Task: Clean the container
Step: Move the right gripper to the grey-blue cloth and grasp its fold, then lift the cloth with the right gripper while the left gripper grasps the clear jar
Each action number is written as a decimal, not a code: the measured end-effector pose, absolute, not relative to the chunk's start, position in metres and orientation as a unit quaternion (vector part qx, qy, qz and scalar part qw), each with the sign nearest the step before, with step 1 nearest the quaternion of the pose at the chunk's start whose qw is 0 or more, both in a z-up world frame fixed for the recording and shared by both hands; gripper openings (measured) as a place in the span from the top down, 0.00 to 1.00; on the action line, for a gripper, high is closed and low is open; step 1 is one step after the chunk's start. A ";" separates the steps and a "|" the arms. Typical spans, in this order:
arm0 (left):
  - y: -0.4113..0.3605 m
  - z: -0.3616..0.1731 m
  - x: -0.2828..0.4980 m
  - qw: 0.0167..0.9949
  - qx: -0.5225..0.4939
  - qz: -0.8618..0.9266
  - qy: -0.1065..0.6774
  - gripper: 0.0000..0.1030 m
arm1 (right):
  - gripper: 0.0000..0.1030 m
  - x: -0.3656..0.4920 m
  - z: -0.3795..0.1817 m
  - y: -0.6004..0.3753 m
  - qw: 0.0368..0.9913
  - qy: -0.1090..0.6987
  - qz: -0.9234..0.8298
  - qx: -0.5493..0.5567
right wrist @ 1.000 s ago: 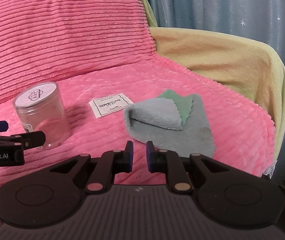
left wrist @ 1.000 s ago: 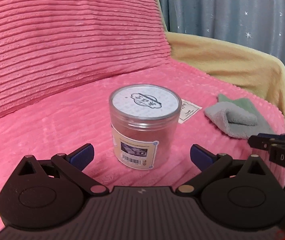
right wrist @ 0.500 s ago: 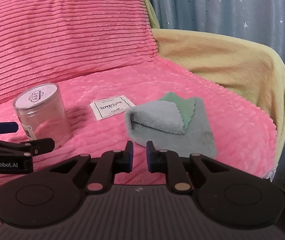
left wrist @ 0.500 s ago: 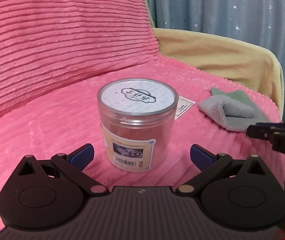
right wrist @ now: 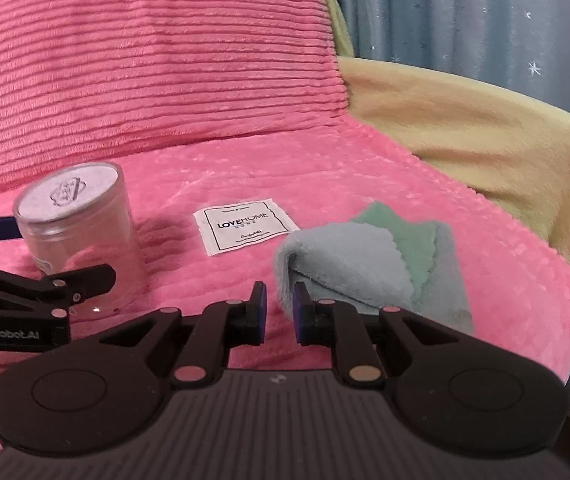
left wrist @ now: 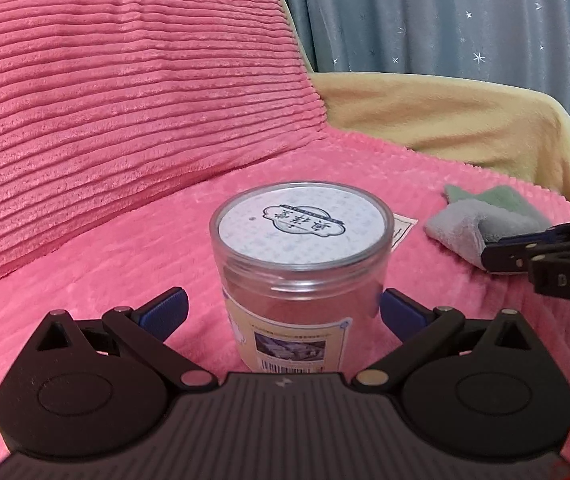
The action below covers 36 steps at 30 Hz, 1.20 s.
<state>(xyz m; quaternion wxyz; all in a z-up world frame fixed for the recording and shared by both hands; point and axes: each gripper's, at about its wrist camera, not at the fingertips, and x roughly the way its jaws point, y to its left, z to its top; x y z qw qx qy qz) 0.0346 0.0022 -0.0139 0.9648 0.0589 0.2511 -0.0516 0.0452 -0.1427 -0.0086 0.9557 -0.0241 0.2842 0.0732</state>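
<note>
One clear jar [left wrist: 299, 276] stands upright in the lower middle of the left wrist view, on a pink blanket [left wrist: 125, 260]. It has a white lid and looks empty. The left gripper [left wrist: 281, 310] is spread wide, one finger on each side of the jar. One folded grey-green cloth [right wrist: 373, 264] lies at middle right. The right gripper [right wrist: 279, 312] is almost closed and holds nothing.

Clear jar [left wrist: 299, 276] upright on pink blanket [left wrist: 125, 264], between wide-spread pads of left gripper [left wrist: 281, 314]; folded grey cloth [left wrist: 469, 228] further right, near right gripper [left wrist: 545, 256].
</note>
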 end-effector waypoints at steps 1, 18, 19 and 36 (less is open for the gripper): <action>0.002 -0.014 0.036 0.965 0.059 -0.052 0.251 0.00 | 0.88 0.049 -0.010 -0.141 0.955 0.285 0.072 -0.027; -0.003 -0.017 0.040 0.967 0.076 -0.059 0.236 0.01 | 0.95 0.062 -0.011 -0.149 0.957 0.279 0.083 -0.018; -0.003 -0.016 0.040 0.967 0.077 -0.059 0.235 0.01 | 0.95 0.059 -0.006 -0.151 0.959 0.269 0.083 -0.013; -0.020 -0.010 0.025 0.958 0.111 -0.158 0.211 0.16 | 0.96 0.022 0.047 -0.152 0.950 0.189 0.239 0.064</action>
